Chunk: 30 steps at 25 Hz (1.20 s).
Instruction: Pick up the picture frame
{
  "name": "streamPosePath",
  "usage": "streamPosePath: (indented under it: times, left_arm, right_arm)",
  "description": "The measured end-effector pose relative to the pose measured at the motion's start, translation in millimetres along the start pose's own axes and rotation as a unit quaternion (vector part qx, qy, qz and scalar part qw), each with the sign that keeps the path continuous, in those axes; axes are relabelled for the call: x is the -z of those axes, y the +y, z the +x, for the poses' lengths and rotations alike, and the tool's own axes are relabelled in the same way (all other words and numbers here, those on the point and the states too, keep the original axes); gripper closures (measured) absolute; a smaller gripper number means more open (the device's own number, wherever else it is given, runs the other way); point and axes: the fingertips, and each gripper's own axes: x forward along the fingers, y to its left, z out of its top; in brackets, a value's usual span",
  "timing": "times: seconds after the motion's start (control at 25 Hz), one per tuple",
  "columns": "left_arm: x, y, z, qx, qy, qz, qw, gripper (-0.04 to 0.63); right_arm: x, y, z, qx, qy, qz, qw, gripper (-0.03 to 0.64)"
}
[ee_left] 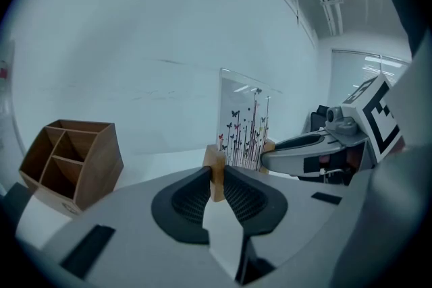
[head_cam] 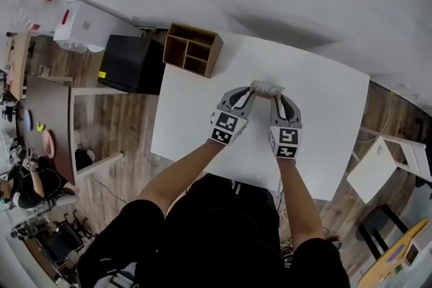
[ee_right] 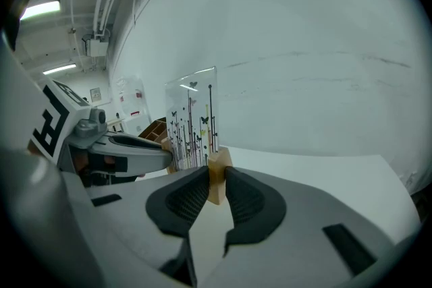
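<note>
The picture frame (head_cam: 266, 88) is a clear upright panel printed with butterflies and stems (ee_left: 243, 121), set in a small wooden block at each end. It stands upright between my two grippers near the middle of the white table (head_cam: 331, 118). My left gripper (head_cam: 252, 92) is shut on the left wooden block (ee_left: 216, 175). My right gripper (head_cam: 277, 96) is shut on the right wooden block (ee_right: 217, 175). The panel (ee_right: 192, 118) rises just past the right jaws. Whether the frame rests on the table or hangs just above it cannot be told.
A wooden desk organizer (head_cam: 193, 49) with several compartments sits at the table's far left corner and also shows as the organizer (ee_left: 71, 162) to the left. A black cabinet (head_cam: 131, 63) stands beside the table. A white stool (head_cam: 372, 168) is at the right.
</note>
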Motion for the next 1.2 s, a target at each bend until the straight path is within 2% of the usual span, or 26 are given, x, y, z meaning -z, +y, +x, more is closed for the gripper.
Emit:
streamPosePath:
  times: [0.16, 0.64, 0.84, 1.2]
  left_arm:
    - [-1, -12, -28, 0.001, -0.010, 0.009, 0.9999, 0.528]
    - [10, -64, -154, -0.003, -0.017, 0.003, 0.9999, 0.528]
    - [15, -85, -213, -0.006, -0.037, -0.008, 0.9993, 0.526]
    - [10, -110, -321, -0.002, -0.073, -0.038, 0.9966, 0.526]
  right_arm:
    - [-1, 18, -27, 0.002, -0.006, -0.008, 1.000, 0.529]
    - [2, 99, -134, 0.005, -0.021, -0.007, 1.000, 0.531]
    - [1, 136, -179, 0.000, -0.038, 0.008, 0.999, 0.532]
    - [-12, 212, -259, -0.005, -0.062, -0.002, 0.998, 0.534]
